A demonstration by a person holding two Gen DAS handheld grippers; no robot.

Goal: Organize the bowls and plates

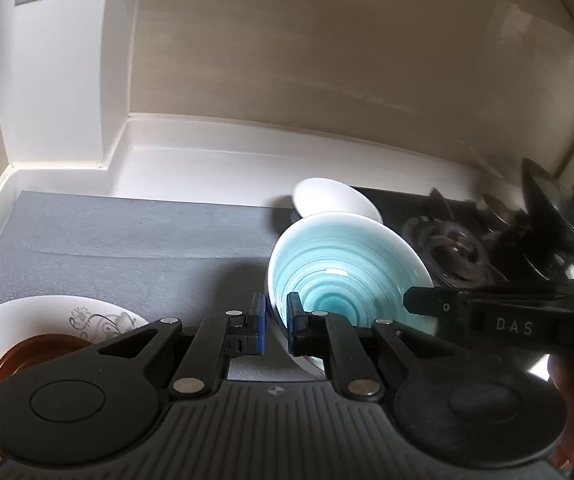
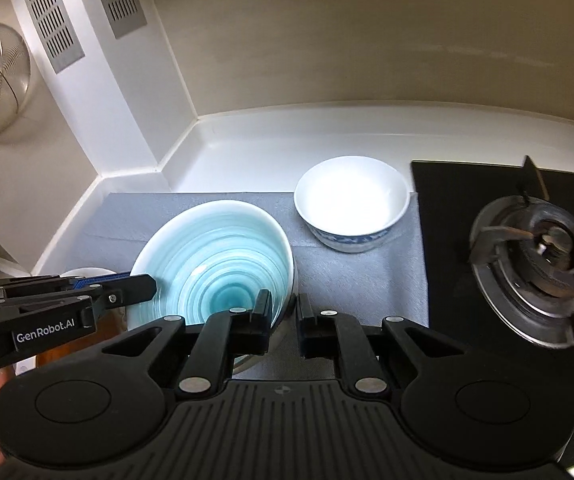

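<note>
Both hand-held grippers, left (image 1: 275, 322) and right (image 2: 283, 320), are clamped on opposite rims of the glazed turquoise spiral bowl (image 2: 215, 264), held tilted above the grey mat (image 1: 127, 240) on the worktop. Next, I judge: carry it level to stack with 1 white ceramic bowl (image 2: 351, 196).

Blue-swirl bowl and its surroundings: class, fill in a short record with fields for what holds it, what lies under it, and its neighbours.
held item: blue-swirl bowl, tilted
left tongs: shut on its rim
right tongs: shut on the opposite rim
surface: grey mat
behind: white bowl with blue-patterned base, upright on mat
left side: patterned white plate holding an amber dish
right side: gas burner
</note>
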